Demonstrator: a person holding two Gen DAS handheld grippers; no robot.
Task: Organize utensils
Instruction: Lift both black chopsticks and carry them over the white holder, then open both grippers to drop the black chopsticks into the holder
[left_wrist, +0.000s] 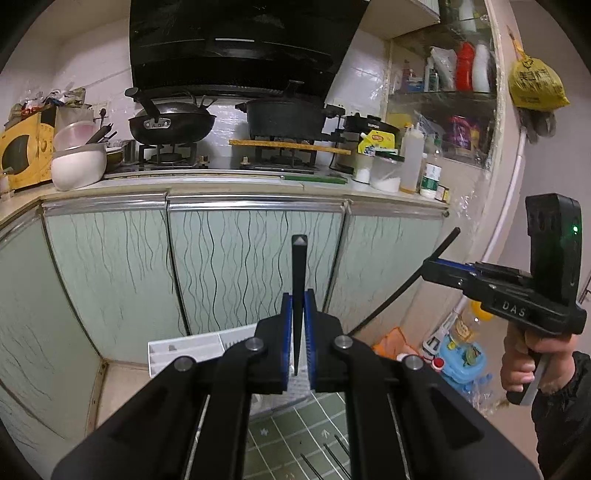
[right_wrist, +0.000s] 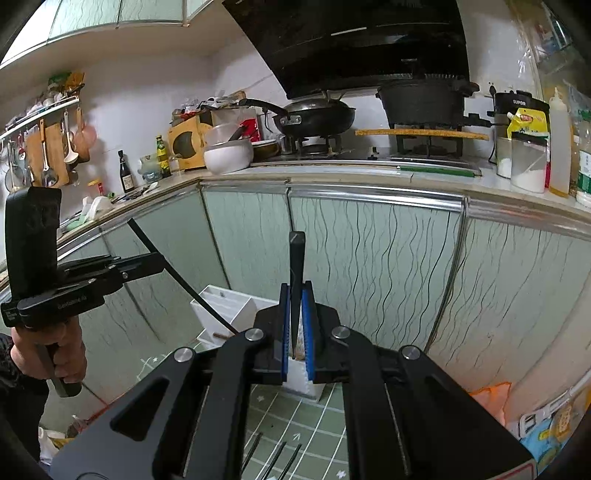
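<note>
While both hands hang before the far cabinets, I note my left gripper (left_wrist: 298, 332) clamped on one black chopstick (left_wrist: 297, 280), right gripper (right_wrist: 296, 325) clamped on another (right_wrist: 296, 273); white tray (left_wrist: 184, 349) below, spare chopsticks (right_wrist: 275, 458) near on green mat (right_wrist: 314, 424).

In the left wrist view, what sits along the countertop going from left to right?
Yellow box → white bowls → black wok on the left burner → black pot on the right burner → white-powder jar → clear squeeze bottle → green-labelled bottle.
</note>
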